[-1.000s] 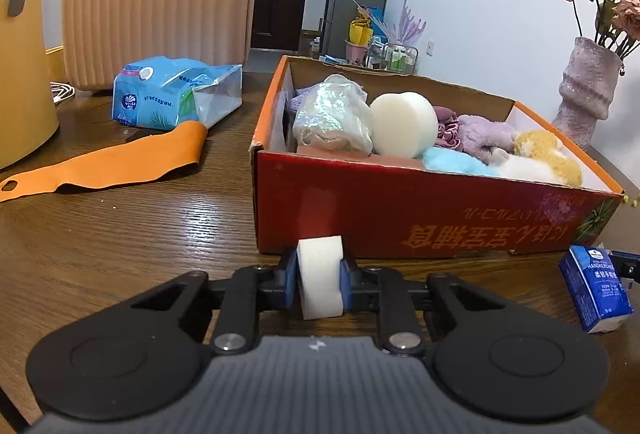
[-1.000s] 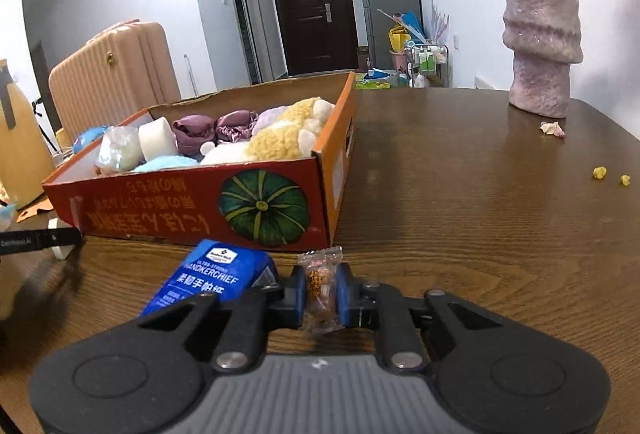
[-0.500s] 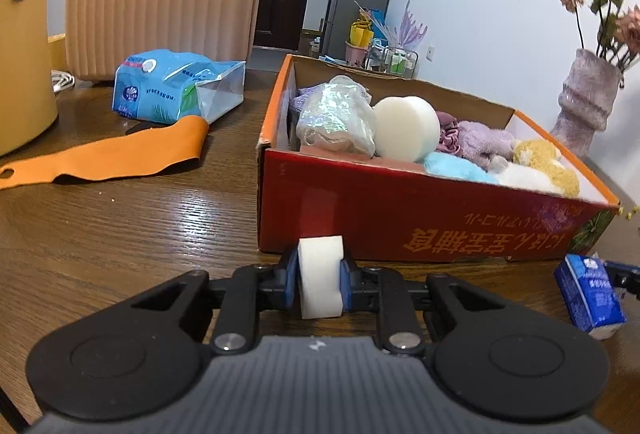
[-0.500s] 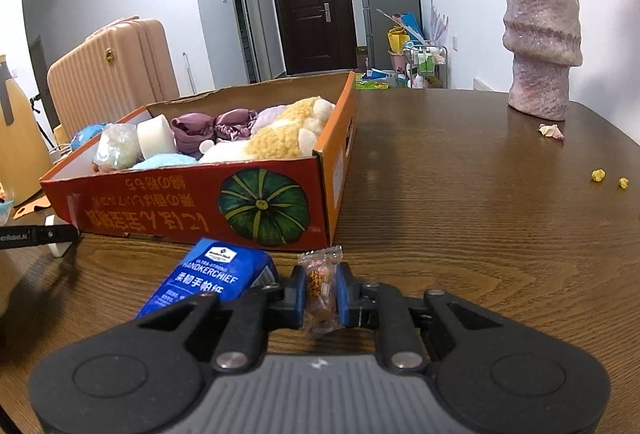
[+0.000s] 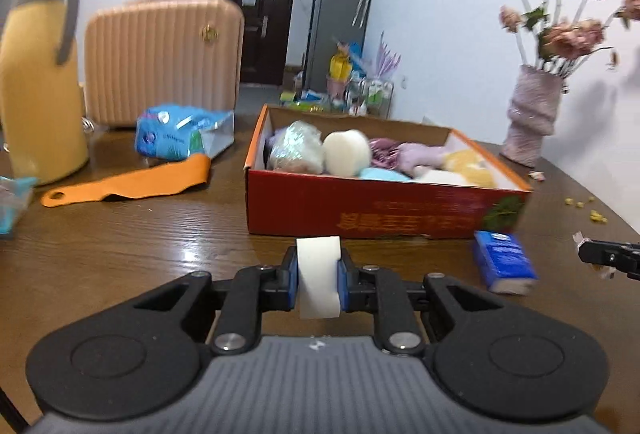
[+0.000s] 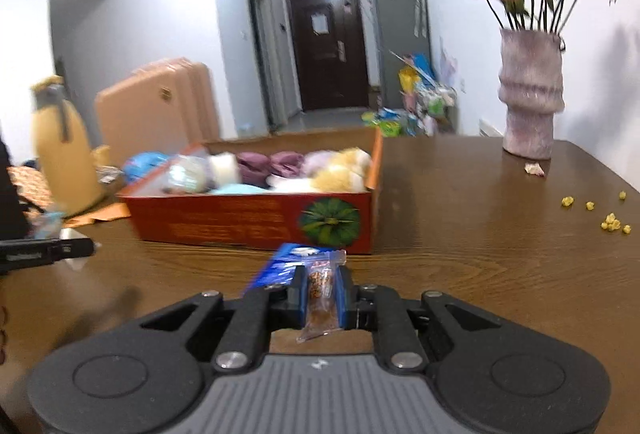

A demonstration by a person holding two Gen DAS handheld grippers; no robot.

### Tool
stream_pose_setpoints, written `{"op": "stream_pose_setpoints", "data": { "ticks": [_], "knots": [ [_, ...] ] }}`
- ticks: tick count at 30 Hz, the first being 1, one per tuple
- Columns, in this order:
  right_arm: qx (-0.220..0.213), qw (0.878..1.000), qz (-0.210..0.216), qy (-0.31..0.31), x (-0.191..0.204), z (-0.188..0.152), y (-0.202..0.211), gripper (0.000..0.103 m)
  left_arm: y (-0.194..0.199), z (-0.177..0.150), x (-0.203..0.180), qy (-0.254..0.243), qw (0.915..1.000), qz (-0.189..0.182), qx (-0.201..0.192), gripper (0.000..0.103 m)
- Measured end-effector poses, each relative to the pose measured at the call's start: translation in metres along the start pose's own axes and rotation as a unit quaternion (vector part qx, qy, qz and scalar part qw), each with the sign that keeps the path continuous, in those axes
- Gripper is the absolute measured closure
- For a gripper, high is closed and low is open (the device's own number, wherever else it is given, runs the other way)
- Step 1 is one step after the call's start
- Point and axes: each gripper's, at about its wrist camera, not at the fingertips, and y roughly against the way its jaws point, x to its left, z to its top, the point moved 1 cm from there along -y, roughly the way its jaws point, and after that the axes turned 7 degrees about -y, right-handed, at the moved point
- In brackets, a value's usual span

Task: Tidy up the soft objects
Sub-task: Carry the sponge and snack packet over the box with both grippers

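Left gripper [image 5: 318,276] is clamped on a white foam block [image 5: 318,278], upright w/ flat faces; right gripper [image 6: 322,292] is pinched on a clear snack packet [image 6: 320,294], brown bits inside.

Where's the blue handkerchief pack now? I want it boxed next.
The blue handkerchief pack lies on the wooden table just in front of the red box, near its pumpkin-printed corner, lower right in the left wrist view.

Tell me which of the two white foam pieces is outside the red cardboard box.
The small white foam block, clamped in the left hand-held gripper. The larger round white foam piece lies inside the red cardboard box.
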Motion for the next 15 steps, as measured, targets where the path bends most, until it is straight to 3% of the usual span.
{"op": "stream_pose_setpoints", "data": {
  "ticks": [5,8,15],
  "knots": [
    [-0.03,0.999,0.027,0.011,0.025,-0.014,0.06,0.089,0.062,-0.011,-0.017,0.007,0.999,-0.026,-0.036,0.084],
    [-0.048,0.998,0.042,0.009,0.038,-0.023,0.09,0.09,0.087,-0.02,-0.029,-0.013,0.9985,-0.011,-0.051,0.084],
    [-0.07,0.996,0.056,0.014,0.053,-0.032,0.121,0.089,0.118,-0.024,-0.039,-0.024,0.9968,-0.022,-0.073,0.084]
  ]
}}
